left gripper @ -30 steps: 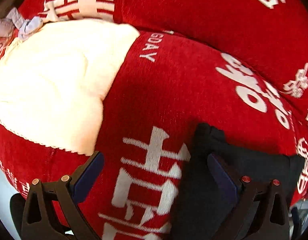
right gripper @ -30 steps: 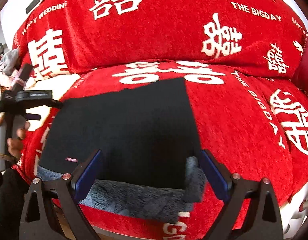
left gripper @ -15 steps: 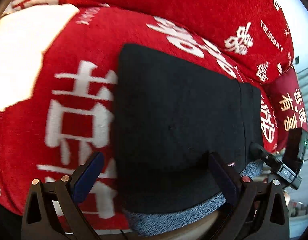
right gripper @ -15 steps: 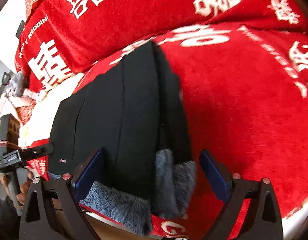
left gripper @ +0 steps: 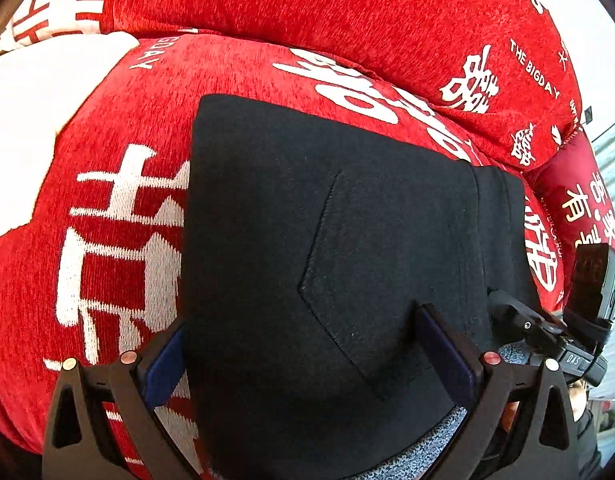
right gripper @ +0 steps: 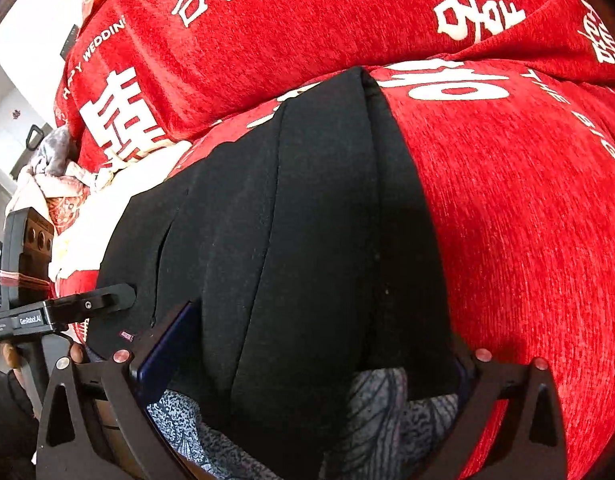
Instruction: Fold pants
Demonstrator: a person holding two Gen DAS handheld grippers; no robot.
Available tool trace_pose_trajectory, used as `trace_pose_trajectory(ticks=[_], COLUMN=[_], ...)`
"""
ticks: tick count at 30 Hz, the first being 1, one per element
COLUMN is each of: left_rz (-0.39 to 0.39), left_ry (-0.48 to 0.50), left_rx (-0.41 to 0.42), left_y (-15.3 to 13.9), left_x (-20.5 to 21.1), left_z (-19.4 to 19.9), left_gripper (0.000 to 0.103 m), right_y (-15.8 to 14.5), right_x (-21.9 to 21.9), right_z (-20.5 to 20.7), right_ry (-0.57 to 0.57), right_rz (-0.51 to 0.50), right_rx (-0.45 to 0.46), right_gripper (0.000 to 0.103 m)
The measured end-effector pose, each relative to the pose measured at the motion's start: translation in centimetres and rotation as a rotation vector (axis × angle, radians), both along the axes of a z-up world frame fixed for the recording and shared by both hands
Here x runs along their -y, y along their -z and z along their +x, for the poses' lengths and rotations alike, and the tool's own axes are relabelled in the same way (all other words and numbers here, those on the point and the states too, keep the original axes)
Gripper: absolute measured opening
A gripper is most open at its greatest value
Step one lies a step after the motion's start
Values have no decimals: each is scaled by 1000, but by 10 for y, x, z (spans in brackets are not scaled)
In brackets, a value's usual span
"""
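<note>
The black pants (left gripper: 347, 240) lie folded into a thick rectangle on the red sofa seat (left gripper: 119, 140), grey fleece lining showing at the near edge (right gripper: 379, 412). My left gripper (left gripper: 299, 356) is open, its fingers straddling the near left part of the pants. My right gripper (right gripper: 311, 364) is open, its fingers either side of the near right part of the pants (right gripper: 307, 220). Each gripper shows in the other's view: the right one at the pants' right edge (left gripper: 547, 332), the left one at their left edge (right gripper: 87, 304).
The red sofa back cushions (right gripper: 307, 20) with white characters rise behind the seat. A cream cloth (left gripper: 35, 120) lies on the seat to the left. A dark red pillow (left gripper: 579, 200) sits at the right. Bundled clothes (right gripper: 55, 160) lie at the far left.
Both grippers moved in low over the near edge of the pants. The left view swung from the cream cloth to the pants; the right moved to their right end.
</note>
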State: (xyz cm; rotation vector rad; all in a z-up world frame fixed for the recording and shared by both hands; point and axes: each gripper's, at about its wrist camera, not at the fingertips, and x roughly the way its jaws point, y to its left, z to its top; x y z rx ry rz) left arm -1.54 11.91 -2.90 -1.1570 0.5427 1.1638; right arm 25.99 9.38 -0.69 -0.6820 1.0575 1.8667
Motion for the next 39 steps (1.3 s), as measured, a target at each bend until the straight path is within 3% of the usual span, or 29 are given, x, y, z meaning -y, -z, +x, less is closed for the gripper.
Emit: trace_pose_trajectory(ticks=[2, 5, 8, 10, 16, 29, 39], left_rz=[-2, 5, 12, 10, -1, 70, 48], left_ry=[-2, 27, 71, 92, 110, 59, -13], left_rx=[1, -4, -18, -24, -31, -42, -81], left_y=[0, -5, -14, -18, -29, -90, -105], left_x=[-1, -1, 1, 1, 2, 2, -19], left_z=[0, 1, 3, 2, 1, -40, -93], left_gripper=[103, 93, 75, 66, 48, 46, 46], right_y=[-3, -10, -19, -31, -49, -113, -120], right_x=[-2, 1, 7, 12, 19, 15, -19], right_z=[-5, -12, -18, -21, -35, -77, -132], right_ry=[14, 14, -12, -18, -4, -43, -85], right_rz=[-20, -21, -1, 19, 51, 158, 140], right_rx=[26, 55, 87, 91, 127, 58, 26], right_gripper=[103, 98, 84, 63, 52, 51, 51])
